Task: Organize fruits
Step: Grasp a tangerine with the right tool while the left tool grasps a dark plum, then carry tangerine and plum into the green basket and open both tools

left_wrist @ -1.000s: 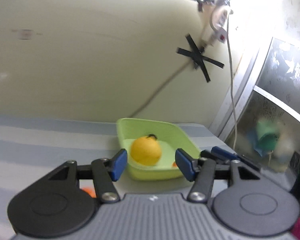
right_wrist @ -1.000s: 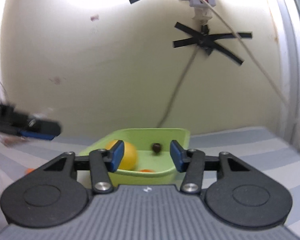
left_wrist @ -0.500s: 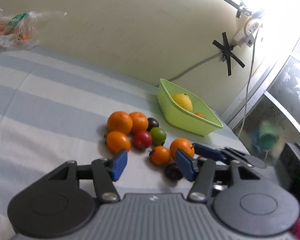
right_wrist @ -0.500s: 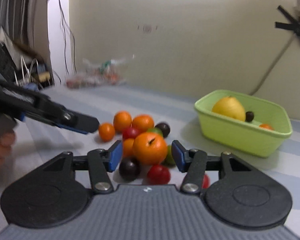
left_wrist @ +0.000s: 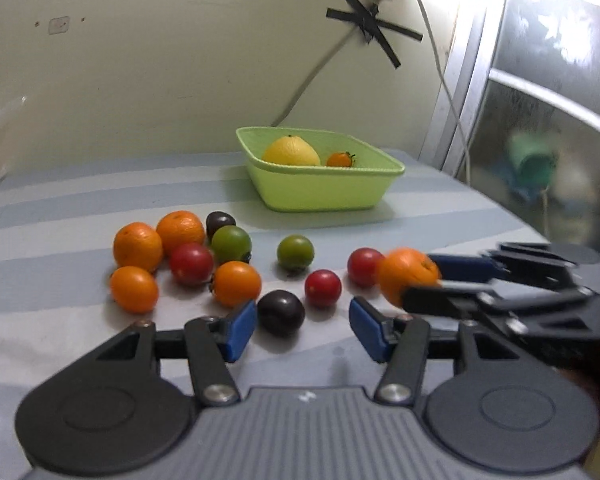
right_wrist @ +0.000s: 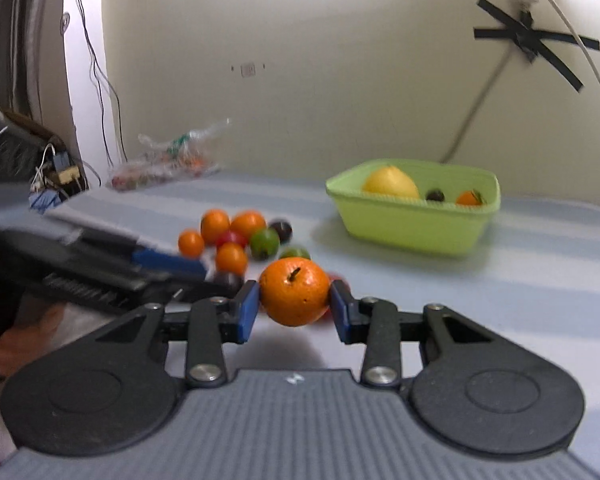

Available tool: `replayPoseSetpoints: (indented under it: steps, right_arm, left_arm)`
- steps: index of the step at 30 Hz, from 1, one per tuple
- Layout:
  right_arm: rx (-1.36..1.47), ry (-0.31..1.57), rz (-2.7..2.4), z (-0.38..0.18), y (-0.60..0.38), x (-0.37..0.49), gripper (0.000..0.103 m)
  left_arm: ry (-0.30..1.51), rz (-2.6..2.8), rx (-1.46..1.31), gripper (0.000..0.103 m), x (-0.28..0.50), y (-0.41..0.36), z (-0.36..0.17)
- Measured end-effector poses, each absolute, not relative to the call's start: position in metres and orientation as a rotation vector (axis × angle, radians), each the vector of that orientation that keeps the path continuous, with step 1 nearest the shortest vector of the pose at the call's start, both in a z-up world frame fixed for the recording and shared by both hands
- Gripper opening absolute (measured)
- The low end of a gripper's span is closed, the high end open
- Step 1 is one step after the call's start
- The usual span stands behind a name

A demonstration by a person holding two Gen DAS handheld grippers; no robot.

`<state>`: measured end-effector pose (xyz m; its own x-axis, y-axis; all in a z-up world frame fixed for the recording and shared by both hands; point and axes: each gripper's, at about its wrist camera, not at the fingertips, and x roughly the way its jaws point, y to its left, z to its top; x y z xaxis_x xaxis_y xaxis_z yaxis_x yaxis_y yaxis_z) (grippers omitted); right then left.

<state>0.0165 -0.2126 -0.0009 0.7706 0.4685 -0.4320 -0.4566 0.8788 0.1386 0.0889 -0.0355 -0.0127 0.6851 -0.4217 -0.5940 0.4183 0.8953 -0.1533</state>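
Nearest the right wrist camera, an orange (right_wrist: 294,293) is seen between the blue pads of the right gripper (right_wrist: 294,311), whose jaws are closing; both pads appear to touch its sides. From the left wrist camera the same orange (left_wrist: 407,275) is seen at the tip of the right gripper (left_wrist: 431,280), which enters from the right edge. The left gripper (left_wrist: 303,328) is held partly open with nothing gripped; a dark plum (left_wrist: 280,312) lies on the striped cloth (left_wrist: 60,208) just ahead of its left pad. Slightly farther off, two red tomatoes (left_wrist: 323,287) and a green tomato (left_wrist: 295,252) are scattered near the plum, and a cluster of oranges, a red tomato and a green one (left_wrist: 231,244) is gathered to the left. Beyond these, a green basket (left_wrist: 319,192) is set near the wall, with a lemon (left_wrist: 291,152) and a small orange fruit (left_wrist: 339,159) inside.
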Motion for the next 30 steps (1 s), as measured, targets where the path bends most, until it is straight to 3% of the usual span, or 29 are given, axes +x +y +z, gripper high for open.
replayPoseSetpoints:
  steps: [4, 8, 19, 30]
  right_arm:
    - [0.035, 0.495, 0.504, -0.006, -0.219, 0.009, 0.041]
    - [0.016, 0.530, 0.499, -0.013, -0.214, 0.015, 0.042]
    - [0.022, 0.525, 0.589, -0.008, -0.210, 0.000, 0.042]
    - [-0.149, 0.494, 0.623, -0.010, -0.170, -0.026, 0.042]
  left_arm:
    - [0.672, -0.421, 0.015, 0.049, 0.094, -0.038, -0.019]
    - [0.639, -0.397, 0.048, 0.027, 0.094, -0.039, -0.019]
    - [0.667, -0.514, -0.011, 0.026, 0.054, -0.020, -0.012]
    - [0.685, -0.478, -0.048, 0.026, 0.023, 0.014, -0.018]
